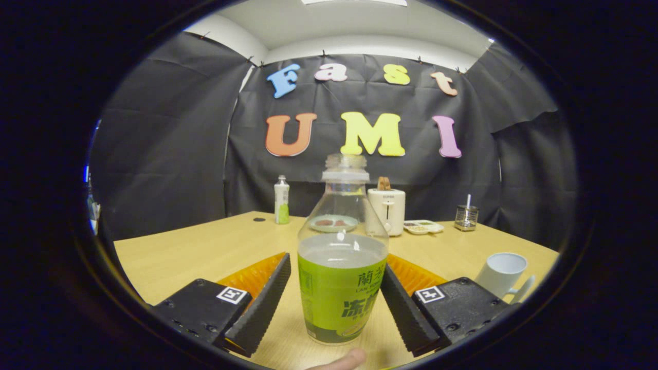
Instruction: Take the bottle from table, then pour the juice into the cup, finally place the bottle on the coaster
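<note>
A clear bottle point(342, 267) with a green label and no cap stands upright on the wooden table point(205, 252), about half full of pale juice. It sits between the fingers of my gripper point(335, 262). The fingers are open; the right one lies almost against the label and the left one shows a narrow gap. A white cup point(501, 272) with a handle stands to the right, beyond the right finger. Seen through the bottle's neck, a round pale dish point(334, 222) lies farther back on the table.
Along the back of the table stand a small white and green bottle point(281, 200), a white toaster point(386, 208) holding bread, a flat tray point(422, 226) and a small glass holder point(466, 217). A person's fingertip point(342, 359) shows just below the bottle.
</note>
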